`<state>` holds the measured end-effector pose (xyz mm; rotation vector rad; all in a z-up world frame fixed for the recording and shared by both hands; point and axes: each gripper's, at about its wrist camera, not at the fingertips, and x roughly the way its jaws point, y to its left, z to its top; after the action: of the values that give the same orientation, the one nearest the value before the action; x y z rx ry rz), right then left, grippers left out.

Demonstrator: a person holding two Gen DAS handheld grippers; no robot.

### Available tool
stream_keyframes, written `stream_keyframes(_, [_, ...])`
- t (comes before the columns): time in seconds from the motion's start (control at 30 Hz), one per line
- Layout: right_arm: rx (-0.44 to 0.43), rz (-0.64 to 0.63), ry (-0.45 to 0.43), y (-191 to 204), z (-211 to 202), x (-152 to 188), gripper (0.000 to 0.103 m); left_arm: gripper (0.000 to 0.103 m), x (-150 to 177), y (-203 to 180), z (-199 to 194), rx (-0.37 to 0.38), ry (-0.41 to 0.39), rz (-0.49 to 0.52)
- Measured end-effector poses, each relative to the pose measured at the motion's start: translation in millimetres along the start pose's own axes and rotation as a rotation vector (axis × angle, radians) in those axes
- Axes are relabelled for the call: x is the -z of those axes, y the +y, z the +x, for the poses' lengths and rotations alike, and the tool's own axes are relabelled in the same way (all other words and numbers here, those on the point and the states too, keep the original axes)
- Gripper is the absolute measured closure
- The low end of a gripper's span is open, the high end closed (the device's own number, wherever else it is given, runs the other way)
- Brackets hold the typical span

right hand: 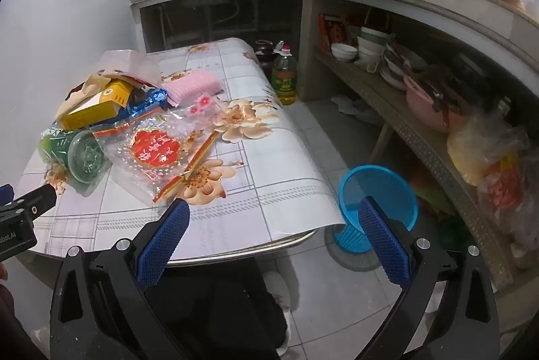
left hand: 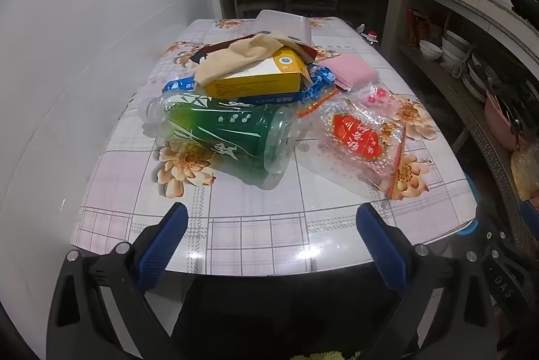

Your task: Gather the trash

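Ahead of the left gripper point(left hand: 271, 220), past a strip of bare tablecloth, the trash lies heaped on the table point(left hand: 256, 238). Nearest the claw is one green plastic bottle point(left hand: 222, 131) on its side, base toward the right. Touching it behind sits one yellow box point(left hand: 257, 77) with one beige cloth point(left hand: 235, 55) draped over it, on top of one blue wrapper point(left hand: 313, 87). To the right of the bottle lies one clear bag with a red label point(left hand: 358, 137), reaching close to the table's right edge; beyond it rests one pink sponge point(left hand: 350, 70).

The left gripper hovers low over the near table edge, its two blue pads spread wide with nothing between them, aimed at the bottle.

The right gripper point(right hand: 271, 218) is likewise spread wide and grips nothing. It sits just off the table's near right corner, its left pad over the tablecloth edge close to the bag's corner, its right pad in front of one blue basket point(right hand: 377, 188) standing on the floor beside the table. Open floor lies between the table and the shelf point(right hand: 421, 137) of dishes on the right.
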<state>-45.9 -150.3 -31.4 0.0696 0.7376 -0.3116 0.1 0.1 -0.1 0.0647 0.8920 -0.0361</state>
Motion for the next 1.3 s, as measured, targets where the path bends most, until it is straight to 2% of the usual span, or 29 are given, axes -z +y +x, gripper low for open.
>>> stream_keyframes(1.3, [-0.02, 0.027, 0.002, -5.7, -5.1, -5.0, 0.007, 0.005, 4.5, 4.8, 11.6, -0.02, 0.042, -0.013])
